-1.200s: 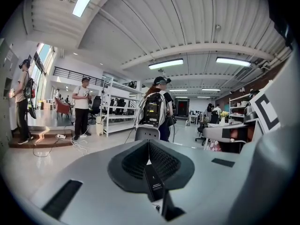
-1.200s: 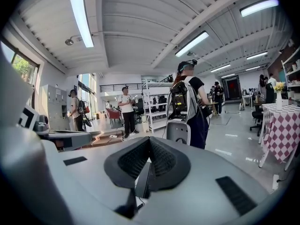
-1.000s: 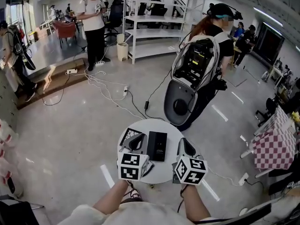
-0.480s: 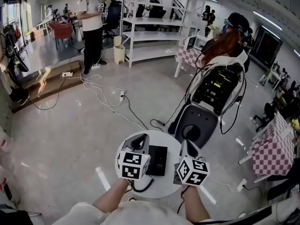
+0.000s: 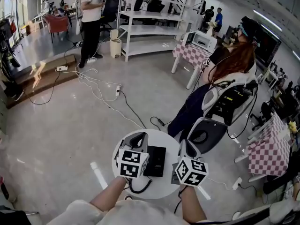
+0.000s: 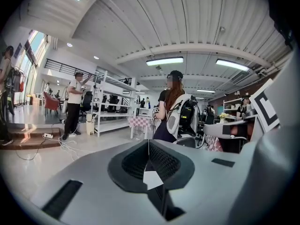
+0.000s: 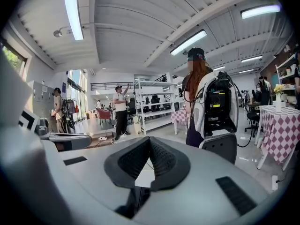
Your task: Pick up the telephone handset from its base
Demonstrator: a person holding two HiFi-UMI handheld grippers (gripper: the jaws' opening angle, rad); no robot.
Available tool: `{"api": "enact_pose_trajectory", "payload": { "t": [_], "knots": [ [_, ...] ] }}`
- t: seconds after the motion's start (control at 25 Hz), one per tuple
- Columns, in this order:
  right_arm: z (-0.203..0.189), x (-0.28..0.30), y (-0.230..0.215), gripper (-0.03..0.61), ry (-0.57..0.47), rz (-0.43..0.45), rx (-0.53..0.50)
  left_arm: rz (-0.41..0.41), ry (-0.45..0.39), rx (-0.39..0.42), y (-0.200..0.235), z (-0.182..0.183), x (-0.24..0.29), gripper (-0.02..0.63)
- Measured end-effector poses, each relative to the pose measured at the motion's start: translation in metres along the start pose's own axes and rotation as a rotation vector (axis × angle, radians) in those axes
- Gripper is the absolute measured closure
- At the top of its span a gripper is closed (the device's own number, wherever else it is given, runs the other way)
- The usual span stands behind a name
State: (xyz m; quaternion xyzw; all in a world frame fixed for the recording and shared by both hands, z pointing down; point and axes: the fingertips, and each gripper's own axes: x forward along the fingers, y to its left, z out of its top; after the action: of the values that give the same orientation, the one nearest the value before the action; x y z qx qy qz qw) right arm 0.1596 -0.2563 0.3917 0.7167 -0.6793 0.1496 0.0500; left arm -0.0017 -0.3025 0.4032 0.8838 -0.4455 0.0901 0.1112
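We hold the left gripper [image 5: 136,138] and right gripper [image 5: 187,147], both closed and empty, beside the phone [image 5: 156,162]; next, one must open over the handset [image 5: 151,157].

A small round white table [image 5: 165,183] stands close in front, with a black telephone [image 5: 155,161] lying flat at its middle. The left gripper [image 5: 136,138] sits just left of the telephone and the right gripper [image 5: 186,147] just right of it, both pointing away. A black cord [image 5: 140,188] curls at the table's near edge. Farther right stands a person [image 5: 230,60] wearing a backpack [image 5: 234,102].
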Motion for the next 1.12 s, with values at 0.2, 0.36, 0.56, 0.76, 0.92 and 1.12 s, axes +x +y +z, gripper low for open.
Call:
{"api": "enact_pose_trajectory", "payload": {
  "t": [0.2,0.36,0.56,0.76,0.92,1.12],
  "knots": [
    [-0.009,0.005,0.003,0.554,0.016,0.009,0.011,0.013,0.014,-0.001,0.005,-0.008,-0.002,0.594],
    [-0.020,0.004,0.004,0.554,0.036,0.022,0.009,0.034,0.029,-0.012,0.007,-0.018,-0.006,0.594],
    [-0.023,0.002,-0.007,0.554,0.052,0.033,0.007,0.055,0.041,-0.016,-0.003,-0.022,-0.008,0.594],
    [-0.025,0.004,-0.008,0.554,0.066,0.053,-0.009,0.075,0.045,-0.030,-0.004,-0.024,-0.007,0.594],
    [-0.037,0.009,-0.009,0.554,0.100,0.071,-0.015,0.094,0.070,-0.049,-0.005,-0.039,-0.006,0.594],
    [-0.056,0.012,-0.016,0.554,0.139,0.095,-0.016,0.118,0.112,-0.068,-0.011,-0.064,-0.004,0.594]
  ]
}}
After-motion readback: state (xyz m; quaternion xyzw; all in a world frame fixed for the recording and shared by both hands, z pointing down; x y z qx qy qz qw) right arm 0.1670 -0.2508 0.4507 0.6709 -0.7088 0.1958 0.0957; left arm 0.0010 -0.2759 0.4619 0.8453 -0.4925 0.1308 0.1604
